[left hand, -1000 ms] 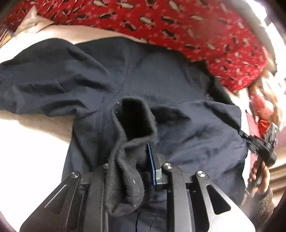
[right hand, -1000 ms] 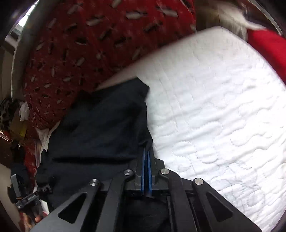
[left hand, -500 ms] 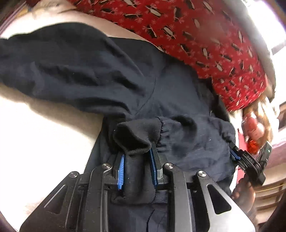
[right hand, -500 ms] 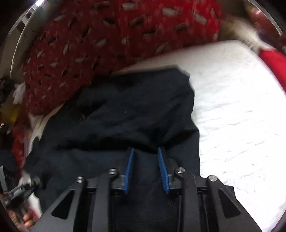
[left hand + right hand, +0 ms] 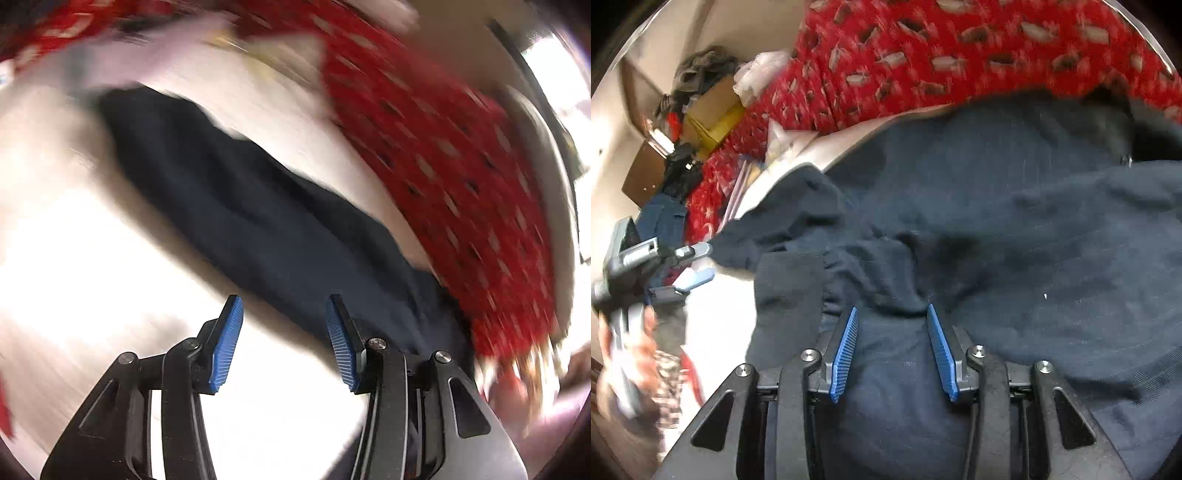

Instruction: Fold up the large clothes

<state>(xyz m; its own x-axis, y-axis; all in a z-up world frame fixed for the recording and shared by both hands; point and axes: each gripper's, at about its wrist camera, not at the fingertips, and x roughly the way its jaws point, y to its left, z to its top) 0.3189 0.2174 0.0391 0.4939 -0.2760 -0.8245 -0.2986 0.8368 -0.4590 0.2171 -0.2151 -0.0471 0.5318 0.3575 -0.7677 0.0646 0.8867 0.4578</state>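
A dark navy sweatshirt (image 5: 1015,229) lies bunched on the white bed. Its ribbed cuff (image 5: 786,288) rests on the body, left of my right gripper. My right gripper (image 5: 892,314) is open and empty just above the cloth. In the blurred left wrist view a navy sleeve (image 5: 258,221) runs diagonally across the white mattress (image 5: 74,240). My left gripper (image 5: 282,306) is open and empty beside the sleeve's near edge. It also shows at the left of the right wrist view (image 5: 690,264), apart from the sweatshirt.
A red patterned blanket (image 5: 960,48) lies along the far side of the bed, also in the left wrist view (image 5: 461,166). Cardboard boxes (image 5: 713,114) and clutter stand at the far left beyond the bed.
Both grippers have opened and let go of the sweatshirt. The left gripper dropped the cuff and has swung away to the left, fast. The right gripper has pulled back slightly over the cloth.
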